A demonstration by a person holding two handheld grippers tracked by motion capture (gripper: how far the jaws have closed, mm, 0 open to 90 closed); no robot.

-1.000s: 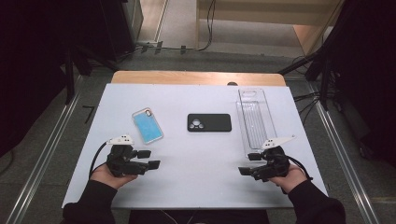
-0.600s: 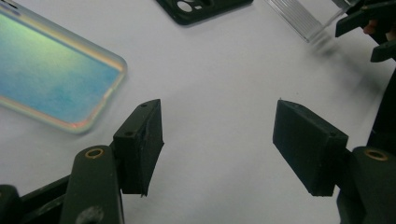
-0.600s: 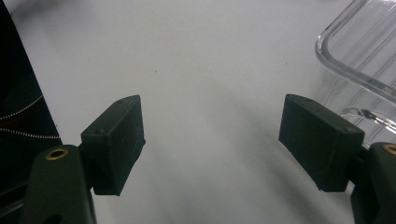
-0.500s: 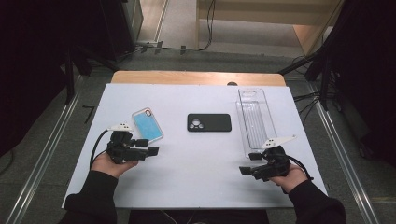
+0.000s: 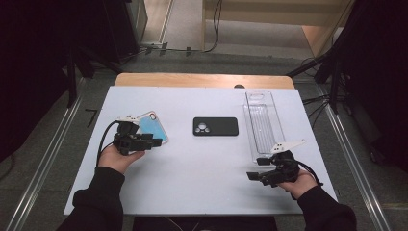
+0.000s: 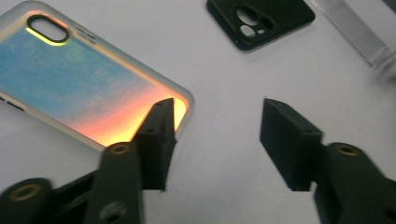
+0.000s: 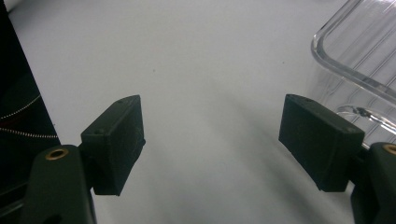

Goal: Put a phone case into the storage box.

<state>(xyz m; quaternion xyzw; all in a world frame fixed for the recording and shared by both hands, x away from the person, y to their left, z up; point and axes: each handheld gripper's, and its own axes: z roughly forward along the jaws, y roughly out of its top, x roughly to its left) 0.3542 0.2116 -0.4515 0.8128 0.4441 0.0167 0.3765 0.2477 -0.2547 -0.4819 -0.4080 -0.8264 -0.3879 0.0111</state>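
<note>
Two phone cases lie on the white surface (image 5: 202, 178): one blue-and-orange phone case (image 5: 153, 126) and one black phone case (image 5: 215, 126). One clear plastic tray (image 5: 264, 125) stands at the right. Two tongs are there, one left tongs (image 5: 155, 142) and one right tongs (image 5: 255, 168), each with two black jaws.

The table top (image 5: 202, 168) was plain white, with a tan wooden strip (image 5: 202, 80) along its far edge. One phone case (image 6: 88, 79) showed a gradient from blue through pink to orange and yellow inside a pale translucent rim; its camera opening was edged in black. The other phone case (image 5: 215, 126) was solid black. The tray (image 5: 263, 124) was clear and ribbed. Both grippers, left (image 5: 153, 142) and right (image 5: 251, 169), were black, as were the sleeves (image 5: 98, 202).
</note>
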